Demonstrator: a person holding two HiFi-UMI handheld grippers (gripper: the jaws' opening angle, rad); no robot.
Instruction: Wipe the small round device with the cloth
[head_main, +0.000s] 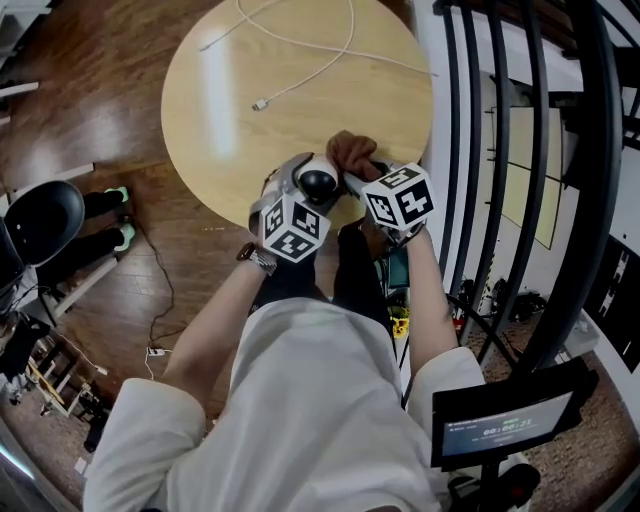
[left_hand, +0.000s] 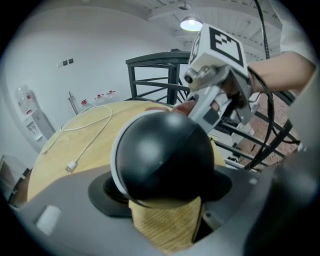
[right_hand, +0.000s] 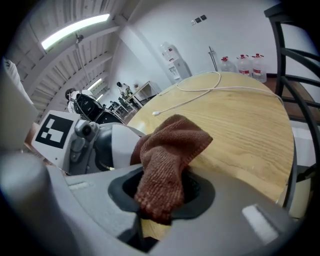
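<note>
Wiping step at the point of first contact, seen over the near edge of the round desk (head_main: 300, 60). The left gripper (head_main: 305, 186) is clenched on the device (left_hand: 162, 157), a black sphere with a pale ring. The device sits between the wide-set jaws and is held up off the desk top, close to the person. The right gripper (right_hand: 162, 192) grasps the cloth (right_hand: 167, 160), a brown knitted piece pinched at its lower end, with its free, folded end standing out beyond the jaws. In the right gripper view, the cloth's free end lies just beside the device's pale side and overlaps it, but whether the two touch cannot be told. In the head view, the cloth sits just beyond the device and to its right, with the two grippers converging at the desk edge. The task appears to be at its start, with both things in hand and no stroke yet evident. The next move calls for pressing the free end of the cloth against the sphere and drawing it across the curved surface. The left gripper must hold the device steady while doing so, perhaps turning it to present unwiped faces. A white cable (head_main: 310, 65) lies well apart on the far side of the desk and plays no part.
</note>
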